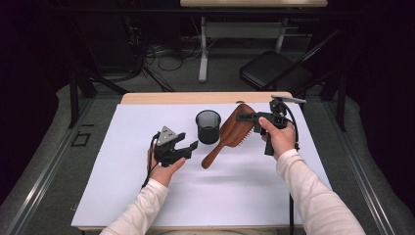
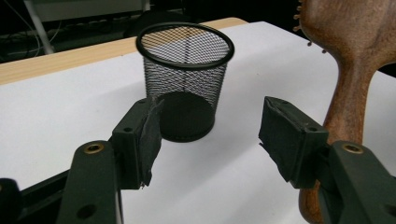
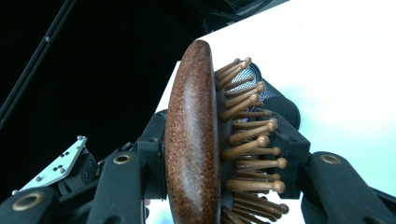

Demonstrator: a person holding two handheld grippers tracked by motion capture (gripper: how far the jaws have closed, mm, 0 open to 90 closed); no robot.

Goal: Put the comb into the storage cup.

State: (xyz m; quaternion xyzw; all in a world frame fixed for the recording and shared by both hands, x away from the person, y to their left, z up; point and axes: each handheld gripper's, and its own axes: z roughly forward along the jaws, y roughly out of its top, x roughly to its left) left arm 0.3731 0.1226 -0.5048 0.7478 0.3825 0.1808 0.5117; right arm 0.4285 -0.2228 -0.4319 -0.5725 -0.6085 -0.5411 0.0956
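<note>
Right gripper (image 1: 244, 116) clamped on wooden paddle brush (image 1: 230, 133), pegs round-tipped. Left gripper (image 2: 210, 135) jaws apart, empty, facing black mesh cup (image 2: 184, 79) near table's (image 1: 235, 186) far edge.

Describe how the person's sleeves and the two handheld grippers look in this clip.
Both forearms wear long white sleeves. The left gripper is black with a grey three-cornered plate on top and a black cable trailing from it. The right gripper is black too. Brass-coloured rivets mark the jaw arms, whose pads look worn.
</note>
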